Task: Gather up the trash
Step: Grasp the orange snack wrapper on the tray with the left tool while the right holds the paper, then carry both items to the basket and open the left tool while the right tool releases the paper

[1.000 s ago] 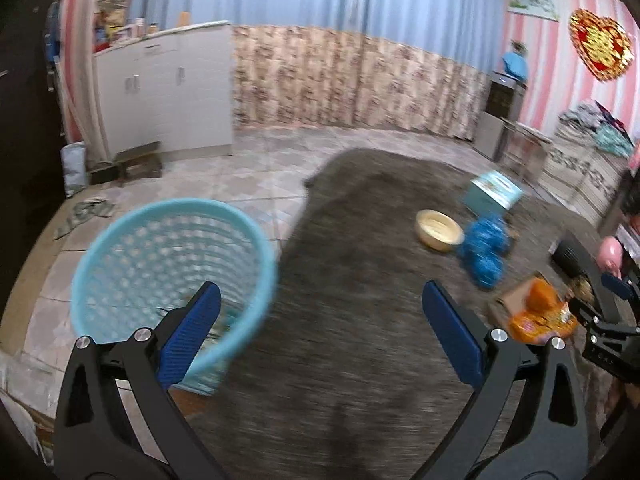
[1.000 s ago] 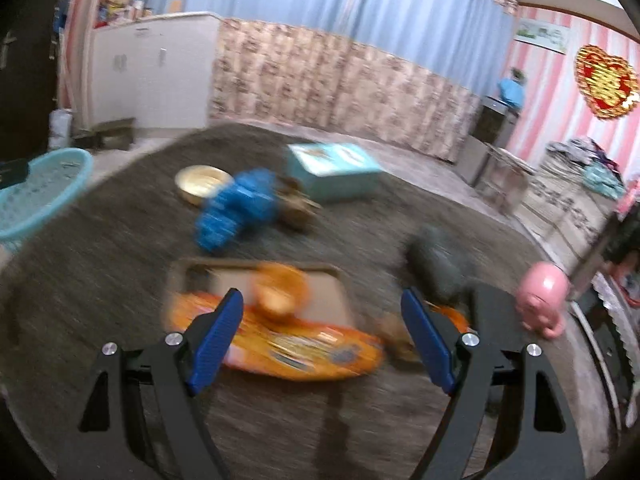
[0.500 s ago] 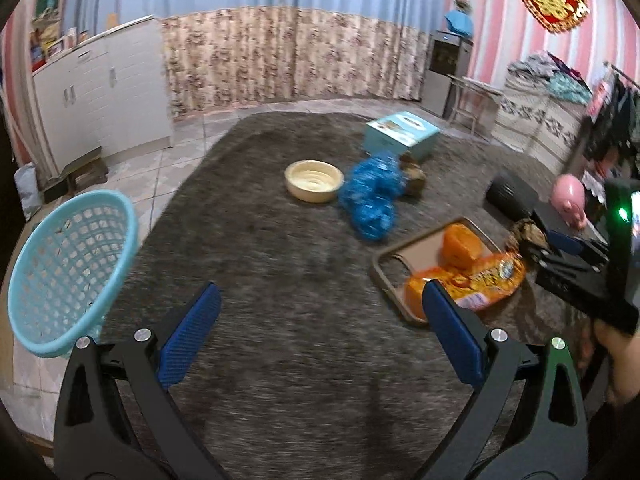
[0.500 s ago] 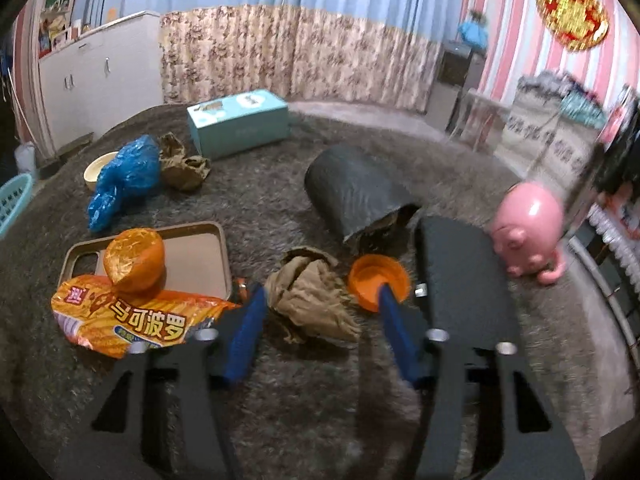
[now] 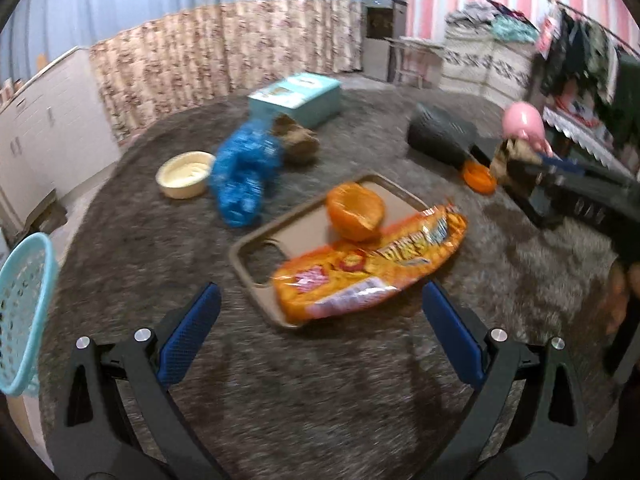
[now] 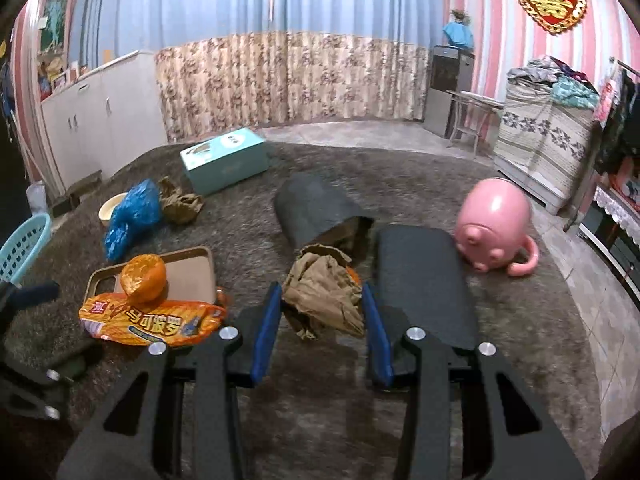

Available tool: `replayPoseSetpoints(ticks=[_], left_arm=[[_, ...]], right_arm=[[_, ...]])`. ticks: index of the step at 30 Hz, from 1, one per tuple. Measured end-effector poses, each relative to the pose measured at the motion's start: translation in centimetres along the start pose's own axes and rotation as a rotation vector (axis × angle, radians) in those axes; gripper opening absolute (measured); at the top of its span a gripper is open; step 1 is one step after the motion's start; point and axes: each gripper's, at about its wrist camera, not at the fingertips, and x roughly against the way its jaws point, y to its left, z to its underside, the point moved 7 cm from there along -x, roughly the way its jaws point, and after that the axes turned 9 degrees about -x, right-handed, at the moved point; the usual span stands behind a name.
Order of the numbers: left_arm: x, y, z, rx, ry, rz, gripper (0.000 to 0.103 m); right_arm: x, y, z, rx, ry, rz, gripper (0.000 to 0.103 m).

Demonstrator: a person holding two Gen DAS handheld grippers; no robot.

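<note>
Blue curtains [image 6: 240, 4], grey carpet [image 6: 248, 236]

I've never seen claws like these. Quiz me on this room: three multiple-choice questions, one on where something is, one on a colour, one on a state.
1. Where does the orange snack bag lie?
A. Partly on the brown tray
B. Inside a basket
C. On top of a box

2. What colour is the pig-shaped figure on the carpet?
A. Green
B. Pink
C. Yellow

3. How is the left claw?
A. Clamped on the snack bag
B. Clamped on a bowl
C. Wide open, holding nothing

Answers:
1. A: one end of the bag overlaps the tray's near corner, and the rest hangs over onto the carpet.
2. B: the right claw's view shows it glossy pink, beside a flat black slab.
3. C: its blue pads stand far apart, and the bag lies beyond them, untouched.
</note>
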Motion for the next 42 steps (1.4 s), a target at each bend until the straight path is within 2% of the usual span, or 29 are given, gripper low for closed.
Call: replayPoseSetpoints(ticks=[2,4,5,7,11,13,15,23,32,42], left_arm=[[-0.8,-0.6,0.2,-0.021,0.022,0.032,0.093],[-1.1,-1.2,0.1,-0.035,0.031,0.061,0.074],[-1.1,-1.3,0.1,-0.036,0.03,0.077,0.07],[-1.1,-1.7,-0.1,-0.045,0.025,0.113,0.046],[-0.8,-1.6,-0.1,-0.063,0.028,0.117,0.027],[-0.5,-1.3,-0.4,-0.046,0.016,0.138,0.009],[0.1,-0.8,-0.8,-0.033,-0.001,0.14,0.008],[4.1,2.7,-1.4,-0.048,-0.068,0.002,0.005],[9.0,11.0,-0.4,0.024,-0.099,-0.182,0.005],[13.2,21.5,2.9,0.123,-0.089,-0.383,0.005]], right_arm=[[0.3,-0.7,0.0,-0.015,-0.002,0.005,0.041],[0.2,-1.0,-0.1,-0.028,-0.001,0.012,0.041],[0.2,-1.2,0.1,-0.035,0.001,0.013,0.041],[0.0,-1.3,0.2,-0.045,0.007,0.011,0.041],[-0.1,-0.9,0.6,-0.046,0.011,0.007,0.041],[-0.1,-0.4,0.7,-0.036,0.012,0.006,0.041],[0.0,0.0,0.6,-0.026,0.012,0.006,0.041],[1.1,1.9,0.2,-0.001,-0.008,-0.003,0.041],[1.9,8.1,-0.4,0.057,-0.034,-0.073,0.041],[1.0,17.1,-0.6,0.135,-0.022,-0.186,0.041]])
